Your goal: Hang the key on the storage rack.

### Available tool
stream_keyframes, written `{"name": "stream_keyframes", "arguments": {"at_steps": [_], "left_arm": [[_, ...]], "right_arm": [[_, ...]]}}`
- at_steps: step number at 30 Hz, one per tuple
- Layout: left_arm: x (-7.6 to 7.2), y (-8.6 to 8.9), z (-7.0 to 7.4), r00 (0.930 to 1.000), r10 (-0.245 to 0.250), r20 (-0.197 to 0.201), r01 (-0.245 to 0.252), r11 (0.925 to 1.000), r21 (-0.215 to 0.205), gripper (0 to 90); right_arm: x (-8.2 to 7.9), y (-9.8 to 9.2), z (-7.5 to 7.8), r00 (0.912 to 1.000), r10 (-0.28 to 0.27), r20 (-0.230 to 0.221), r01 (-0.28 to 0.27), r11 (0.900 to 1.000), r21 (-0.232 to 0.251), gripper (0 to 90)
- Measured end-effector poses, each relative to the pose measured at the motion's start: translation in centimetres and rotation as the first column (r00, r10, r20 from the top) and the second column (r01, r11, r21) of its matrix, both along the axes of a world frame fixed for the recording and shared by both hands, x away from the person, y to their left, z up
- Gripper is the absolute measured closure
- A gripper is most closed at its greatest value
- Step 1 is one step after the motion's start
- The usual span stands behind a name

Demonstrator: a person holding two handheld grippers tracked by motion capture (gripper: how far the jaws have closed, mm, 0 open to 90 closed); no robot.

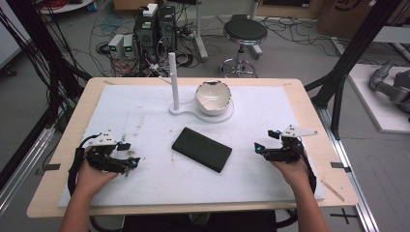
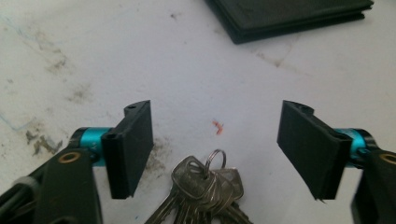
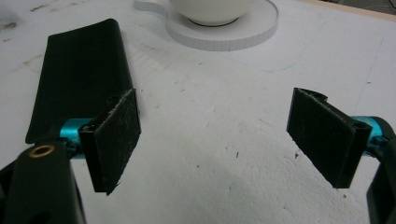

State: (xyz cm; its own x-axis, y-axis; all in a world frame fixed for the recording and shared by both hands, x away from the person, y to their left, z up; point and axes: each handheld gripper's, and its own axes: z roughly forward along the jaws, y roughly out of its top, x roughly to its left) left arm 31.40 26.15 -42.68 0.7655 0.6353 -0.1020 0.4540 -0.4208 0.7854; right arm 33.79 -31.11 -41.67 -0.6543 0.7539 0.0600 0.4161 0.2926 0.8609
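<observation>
I see keys point(image 2: 205, 186) between my left gripper's point(image 2: 215, 149) jaws, wallet point(image 1: 202, 149) at centre, bowl point(image 1: 213, 96) behind it.

Grey floor point(image 1: 290, 53) – stool point(image 1: 244, 32), cables point(image 1: 48, 63)

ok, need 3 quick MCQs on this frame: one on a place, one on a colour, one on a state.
1. Where do the keys lie?
A. in the bowl
B. between the left tool's jaws, on the white mat
C. on the wallet

2. What colour is the wallet?
A. black
B. red
C. white

3. How do the right tool's jaws stand?
A. shut on the wallet
B. shut on nothing
C. open, with nothing between them

Key: 1 B, the left gripper view shows the bunch low between the jaws, untouched; 2 A, it reads as a dark slab in the high view; 3 C, bare mat shows between the pads.
</observation>
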Motion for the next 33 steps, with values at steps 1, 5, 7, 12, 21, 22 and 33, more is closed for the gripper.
{"name": "stream_keyframes", "arguments": {"at_steps": [1, 5, 7, 12, 21, 22, 33], "left_arm": [[0.1, 0.0, -0.2, 1.0, 0.0, -0.006, 0.0, 1.0, 0.006, 30.8], [0.3, 0.0, -0.7, 0.9994, -0.021, -0.028, 0.021, 0.9994, 0.025, 43.9], [0.4, 0.1, -1.0, 0.9983, -0.033, -0.048, 0.035, 0.9989, 0.032, 51.5], [0.4, 0.2, -1.1, 0.9964, -0.035, -0.077, 0.036, 0.9992, 0.017, 69.2], [0.3, 0.1, -0.8, 0.9973, -0.027, -0.069, 0.029, 0.9989, 0.038, 87.6], [0.2, 0.1, -0.6, 0.9978, -0.023, -0.062, 0.026, 0.999, 0.036, 87.8], [-0.2, -0.4, 4.7, 0.9984, -0.011, 0.056, 0.013, 0.9989, -0.045, 87.9]], "right_arm": [[0.0, 0.0, 0.0, 1.0, -0.002, -0.001, 0.002, 1.0, -0.002, 18.0], [0.1, 0.0, -0.1, 0.9999, 0.004, -0.013, -0.004, 1.0, -0.001, 17.9], [0.1, 0.0, -0.2, 0.9999, 0.007, -0.009, -0.007, 1.0, -0.003, 18.0], [0.1, -0.1, -0.2, 0.9999, 0.012, -0.01, -0.012, 1.0, -0.004, 18.0], [0.2, 0.1, -0.3, 0.9998, 0.013, -0.017, -0.013, 1.0, -0.011, 18.0], [0.2, 0.1, -0.3, 0.9998, 0.013, -0.017, -0.013, 1.0, -0.011, 18.0], [0.2, 0.2, -0.2, 0.9997, 0.016, -0.017, -0.016, 1.0, 0.004, 18.0]]}}
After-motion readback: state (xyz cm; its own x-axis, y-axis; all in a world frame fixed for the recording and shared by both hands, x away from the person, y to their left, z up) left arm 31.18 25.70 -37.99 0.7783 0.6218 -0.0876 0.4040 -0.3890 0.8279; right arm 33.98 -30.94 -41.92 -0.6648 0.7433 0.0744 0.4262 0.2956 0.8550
